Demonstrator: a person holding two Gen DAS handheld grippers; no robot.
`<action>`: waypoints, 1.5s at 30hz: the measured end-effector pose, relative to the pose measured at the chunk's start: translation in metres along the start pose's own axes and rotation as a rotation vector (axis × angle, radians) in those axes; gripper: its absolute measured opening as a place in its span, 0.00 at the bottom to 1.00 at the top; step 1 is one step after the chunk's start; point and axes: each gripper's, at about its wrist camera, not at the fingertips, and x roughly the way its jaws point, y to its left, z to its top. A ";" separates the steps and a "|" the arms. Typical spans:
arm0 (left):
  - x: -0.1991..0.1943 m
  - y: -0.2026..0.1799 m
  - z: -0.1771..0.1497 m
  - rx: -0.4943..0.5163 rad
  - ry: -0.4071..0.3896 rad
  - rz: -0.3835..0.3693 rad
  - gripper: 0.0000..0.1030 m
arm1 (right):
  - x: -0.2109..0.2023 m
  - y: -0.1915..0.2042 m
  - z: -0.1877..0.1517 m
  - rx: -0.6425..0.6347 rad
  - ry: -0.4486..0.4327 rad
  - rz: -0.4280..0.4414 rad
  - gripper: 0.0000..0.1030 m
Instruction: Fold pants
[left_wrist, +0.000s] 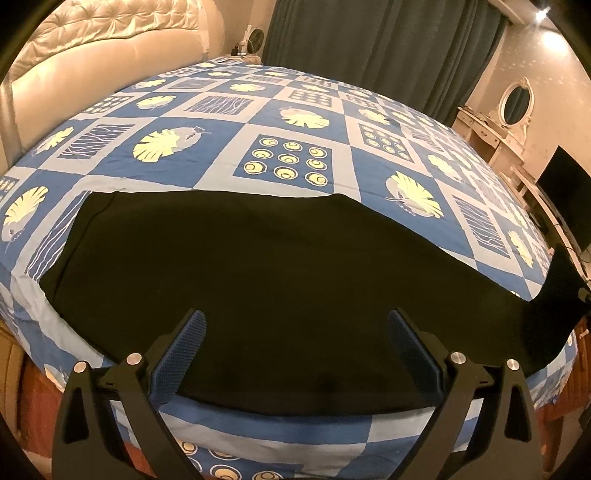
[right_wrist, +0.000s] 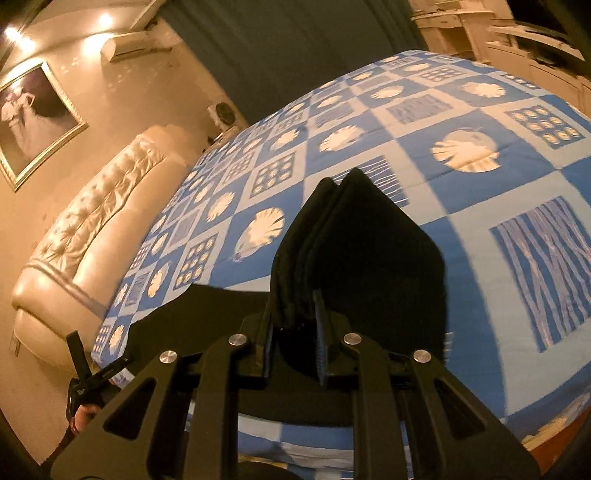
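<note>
Blue patterned bedspread is covering the bed, black pants lying flat across its near edge. I'm hovering my left gripper over them, jaws spread wide, gripping nothing. My right gripper is clamping the pants' bunched end, lifting it off the bedspread.

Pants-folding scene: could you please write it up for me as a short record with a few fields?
garment: black pants, mostly flat on the bed
surface: blue patterned bedspread
left tongs: open, above the pants, holding nothing
right tongs: shut on a bunched end of the pants, lifted off the bed
fold state: one end raised, not yet laid over
background: tufted headboard, dark curtains
</note>
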 end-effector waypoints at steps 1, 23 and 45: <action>0.000 0.000 0.000 0.000 0.001 0.000 0.95 | 0.005 0.005 -0.001 -0.010 0.008 0.000 0.16; 0.001 0.007 -0.002 -0.022 0.005 0.004 0.95 | 0.114 0.096 -0.056 -0.128 0.182 0.038 0.16; 0.005 0.017 -0.004 -0.037 0.013 0.021 0.95 | 0.154 0.137 -0.085 -0.236 0.258 0.032 0.16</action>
